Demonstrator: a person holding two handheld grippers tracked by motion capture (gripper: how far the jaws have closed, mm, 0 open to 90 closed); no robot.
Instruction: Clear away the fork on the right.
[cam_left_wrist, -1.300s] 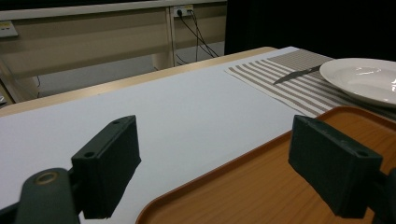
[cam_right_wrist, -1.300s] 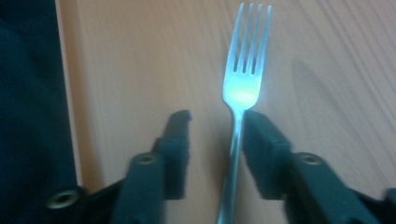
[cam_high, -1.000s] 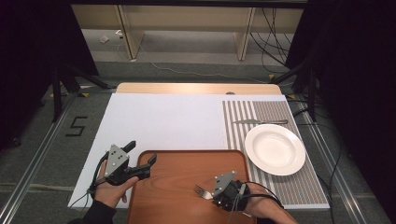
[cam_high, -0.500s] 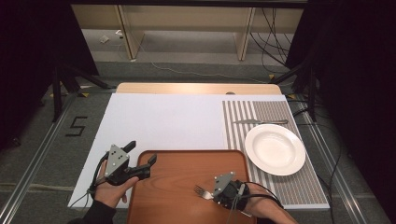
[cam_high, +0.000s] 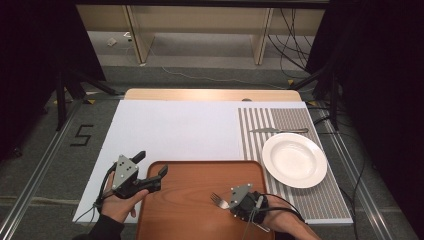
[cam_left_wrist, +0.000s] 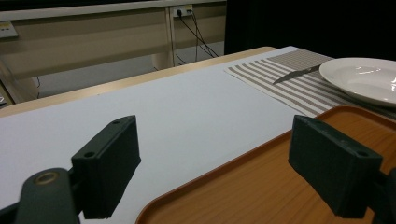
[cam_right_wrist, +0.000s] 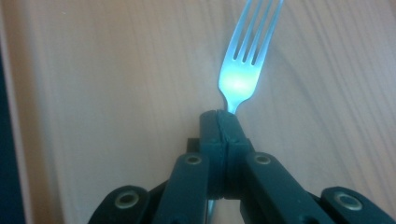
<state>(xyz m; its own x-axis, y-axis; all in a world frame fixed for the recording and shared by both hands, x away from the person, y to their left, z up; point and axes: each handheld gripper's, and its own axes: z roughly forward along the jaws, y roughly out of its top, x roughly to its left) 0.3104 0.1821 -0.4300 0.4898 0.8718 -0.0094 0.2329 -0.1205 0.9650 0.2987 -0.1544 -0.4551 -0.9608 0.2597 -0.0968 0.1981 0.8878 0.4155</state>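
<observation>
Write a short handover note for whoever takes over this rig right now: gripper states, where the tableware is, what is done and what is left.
Right gripper: shut on the fork at its neck, over the wooden tray, tines pointing away from the hand.
Left gripper: open, holding nothing, at the tray's left edge.
White plate sits on the striped placemat; the knife lies on the mat just beyond the plate.
Done: plate and knife are set, fork is gripped.
Left: probably carry the fork to the placemat beside the plate and release it; the exact spot is a guess.
</observation>
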